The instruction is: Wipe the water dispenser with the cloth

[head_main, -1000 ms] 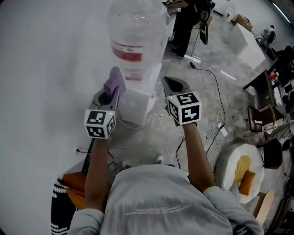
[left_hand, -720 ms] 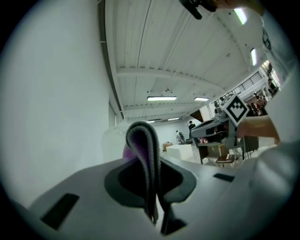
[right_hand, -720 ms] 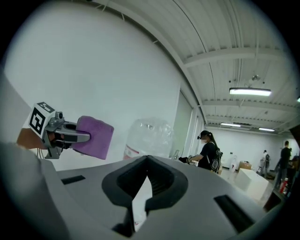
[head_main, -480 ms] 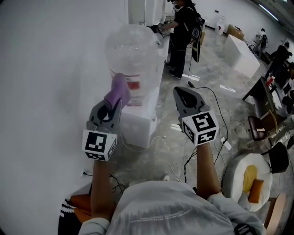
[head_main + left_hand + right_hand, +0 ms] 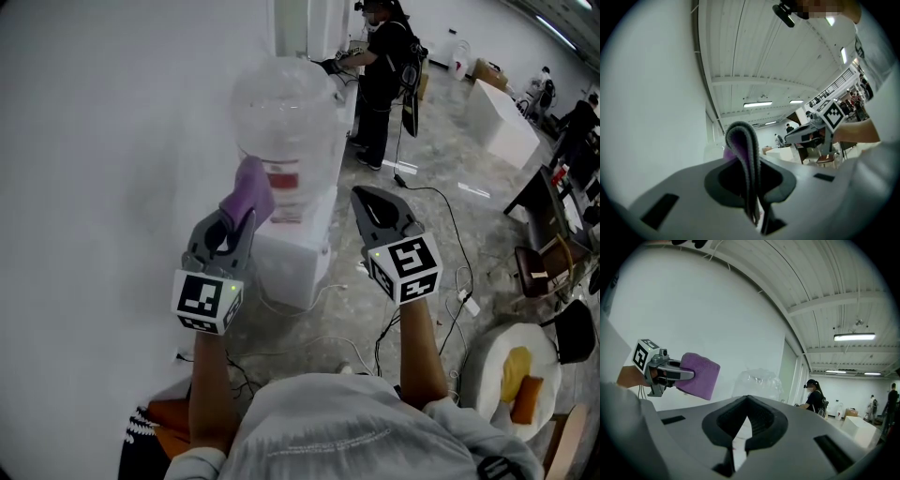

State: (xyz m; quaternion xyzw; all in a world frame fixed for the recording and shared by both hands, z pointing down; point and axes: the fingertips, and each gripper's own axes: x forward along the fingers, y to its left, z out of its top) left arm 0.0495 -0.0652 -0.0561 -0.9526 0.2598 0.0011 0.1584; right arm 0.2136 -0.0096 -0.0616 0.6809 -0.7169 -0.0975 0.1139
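The white water dispenser (image 5: 298, 246) stands against the wall, with a clear bottle (image 5: 287, 127) bearing a red label on top. My left gripper (image 5: 236, 217) is shut on a folded purple cloth (image 5: 248, 192), held up close to the bottle's left side. The cloth (image 5: 743, 154) fills the left gripper view between the jaws. My right gripper (image 5: 375, 208) is shut and empty, raised to the right of the dispenser. In the right gripper view the purple cloth (image 5: 697, 374) and the bottle (image 5: 758, 383) show ahead of the shut jaws.
A white wall (image 5: 103, 141) runs along the left. Cables (image 5: 441, 234) trail over the concrete floor. A person in black (image 5: 386, 66) stands behind the dispenser. A white round seat with a yellow cushion (image 5: 511, 370) is at the lower right. Desks and chairs (image 5: 544, 253) stand at the right.
The head view has tilted up, so the bottle and dispenser sit lower in frame. Both grippers have risen slightly; the cloth stays near the bottle's left side.
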